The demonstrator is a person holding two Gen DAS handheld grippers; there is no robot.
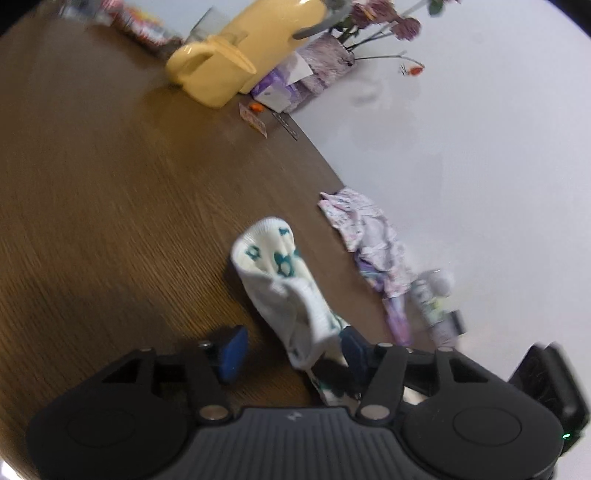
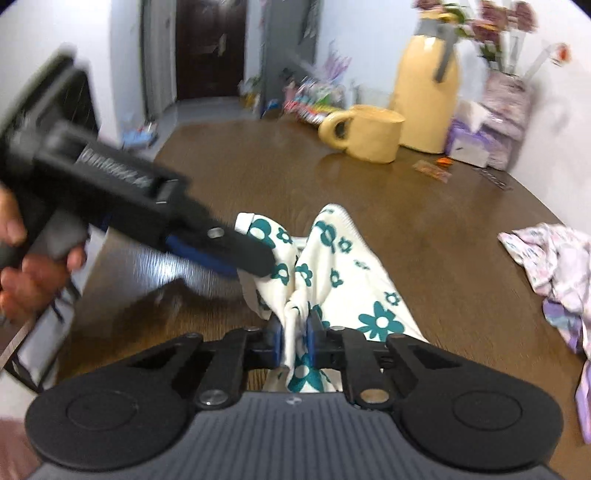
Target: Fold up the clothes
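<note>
Now the right gripper pinches a bunched fold of the cream cloth with teal flowers above the brown wooden table; the left gripper is spread wide beside it.

- Tabletop: dark brown wood grain, with a curved edge. It shows a glossy sheen.
- Wall: plain white, running along the tabletop's far edge.
- Door: dark brown, at the end of a passage beyond the tabletop.
- Floor: pale, leading to the door; small coloured items lie scattered on it, too blurred to identify.
- Flask: tall, yellow, with a grey handle, standing near the wall.
- Mug: yellow, just beside the flask.
- Flowers: purple, on thin stems, against the wall behind the flask.
- Light: even and diffuse.
</note>
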